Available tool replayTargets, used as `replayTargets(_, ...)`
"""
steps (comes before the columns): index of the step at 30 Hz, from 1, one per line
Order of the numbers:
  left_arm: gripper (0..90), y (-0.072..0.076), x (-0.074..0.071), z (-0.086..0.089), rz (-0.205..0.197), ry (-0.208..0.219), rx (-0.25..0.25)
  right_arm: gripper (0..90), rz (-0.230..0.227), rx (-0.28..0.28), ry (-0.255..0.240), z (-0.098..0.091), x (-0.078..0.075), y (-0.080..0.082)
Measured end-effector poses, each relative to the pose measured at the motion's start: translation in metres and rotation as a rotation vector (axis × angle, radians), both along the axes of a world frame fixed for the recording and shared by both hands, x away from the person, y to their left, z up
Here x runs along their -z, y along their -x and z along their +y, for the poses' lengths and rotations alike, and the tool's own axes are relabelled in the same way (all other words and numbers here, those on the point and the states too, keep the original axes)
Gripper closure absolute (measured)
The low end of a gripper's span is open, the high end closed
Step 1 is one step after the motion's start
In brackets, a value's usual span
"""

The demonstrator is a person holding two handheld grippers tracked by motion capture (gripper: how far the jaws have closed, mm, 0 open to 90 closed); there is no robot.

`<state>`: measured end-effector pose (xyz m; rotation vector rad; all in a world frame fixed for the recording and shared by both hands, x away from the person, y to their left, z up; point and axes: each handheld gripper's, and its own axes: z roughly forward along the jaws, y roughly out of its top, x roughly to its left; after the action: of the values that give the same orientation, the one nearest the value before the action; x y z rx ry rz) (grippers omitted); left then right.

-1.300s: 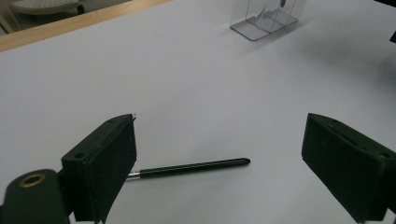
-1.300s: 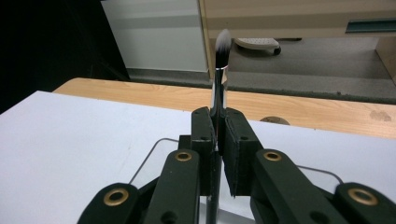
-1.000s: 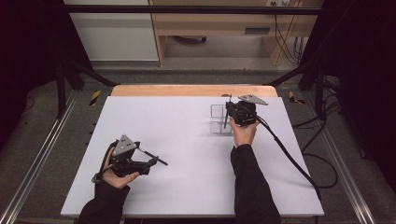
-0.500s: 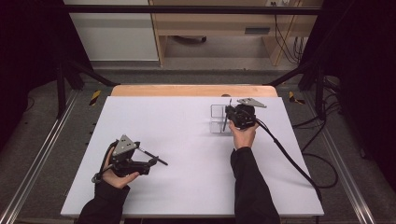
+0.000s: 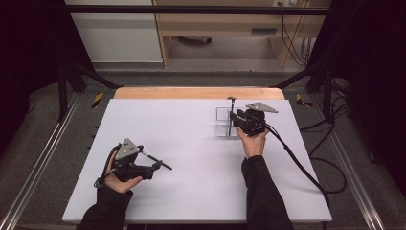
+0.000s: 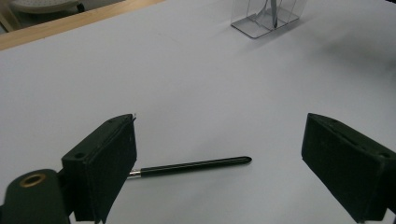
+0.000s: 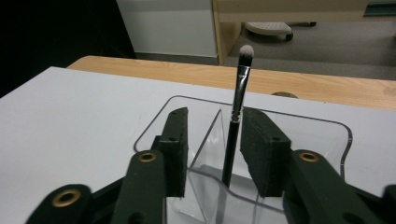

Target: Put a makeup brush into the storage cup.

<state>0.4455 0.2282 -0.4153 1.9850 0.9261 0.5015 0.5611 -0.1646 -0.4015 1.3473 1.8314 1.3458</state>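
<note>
White table top [image 5: 191, 143], two hand-held grippers.
Thin black makeup brush [image 7: 236, 123] is stood in clear plastic box [image 7: 280, 126], btwn parted jaws of right gripper [image 7: 212, 149]. Left gripper [image 6: 219, 163] is held wide open w/ thin black pen-like stick [image 6: 194, 165] under it.

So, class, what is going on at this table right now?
A person holds a tool in each hand over a white table. The right tool is at a clear holder, its jaws apart around an upright brush that stands inside it. The left tool is open, with a black stick lying flat on the table between its jaws.
</note>
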Motion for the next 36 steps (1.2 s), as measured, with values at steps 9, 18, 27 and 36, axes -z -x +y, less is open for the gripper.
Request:
replayTargets(9, 9.3, 0.0, 0.0, -0.001, -0.001, -0.003, 0.005, 36.1, -0.025, -0.068, -0.013, -0.006, -0.008, 0.025)
replayTargets(18, 9.1, 0.0, 0.001, -0.001, 0.0, -0.003, 0.003, 20.6, -0.049, -0.12, -0.008, -0.011, -0.012, 0.049)
replayTargets(27, 9.0, 0.0, 0.0, 0.001, -0.002, 0.006, -0.005, 10.5, -0.048, -0.151, -0.006, -0.019, -0.013, 0.073)
replayTargets(36, 8.9, 0.001, -0.003, 0.006, -0.013, 0.017, -0.006, 8.0, -0.052, -0.164, -0.021, -0.028, -0.012, 0.091)
